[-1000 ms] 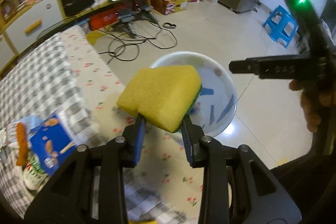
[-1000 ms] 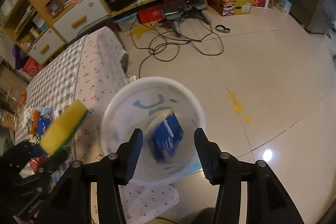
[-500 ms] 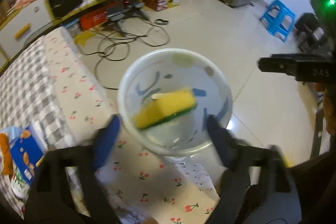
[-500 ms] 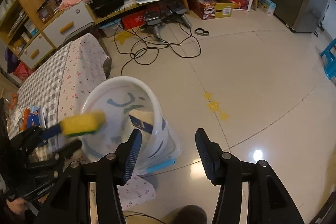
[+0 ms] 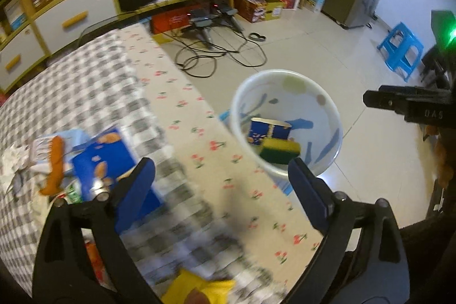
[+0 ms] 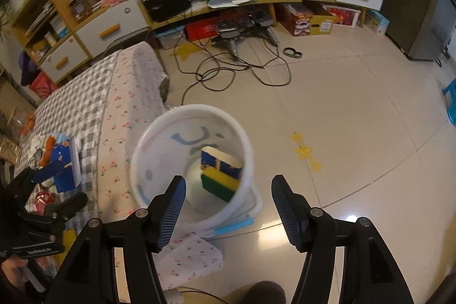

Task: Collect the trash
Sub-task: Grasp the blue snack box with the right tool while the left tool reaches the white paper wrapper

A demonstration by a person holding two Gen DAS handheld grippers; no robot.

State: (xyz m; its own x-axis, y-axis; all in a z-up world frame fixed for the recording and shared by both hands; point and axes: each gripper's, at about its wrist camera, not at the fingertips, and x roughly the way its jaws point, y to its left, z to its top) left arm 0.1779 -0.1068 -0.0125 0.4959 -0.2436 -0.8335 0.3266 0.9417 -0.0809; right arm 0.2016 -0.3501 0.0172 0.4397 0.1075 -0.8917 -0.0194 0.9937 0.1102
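Sponge [image 6: 219, 185] and box [image 6: 221, 163] already in bin [image 6: 142, 150], centre frame. Both grippers [image 5: 221, 178] [image 6: 228, 202] opening, empty. Next: reach for blue box [image 5: 109, 158] on table [image 5: 85, 93], left of frame.

The right gripper [image 5: 410, 104] bears the letters "DAS"; no other print is readable.

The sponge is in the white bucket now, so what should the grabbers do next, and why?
Probably swing the left gripper back over the table to the blue snack box. Its jaws are opening with nothing between them, the sponge already lies in the bucket, and the box and wrappers beside it remain on the checked cloth.
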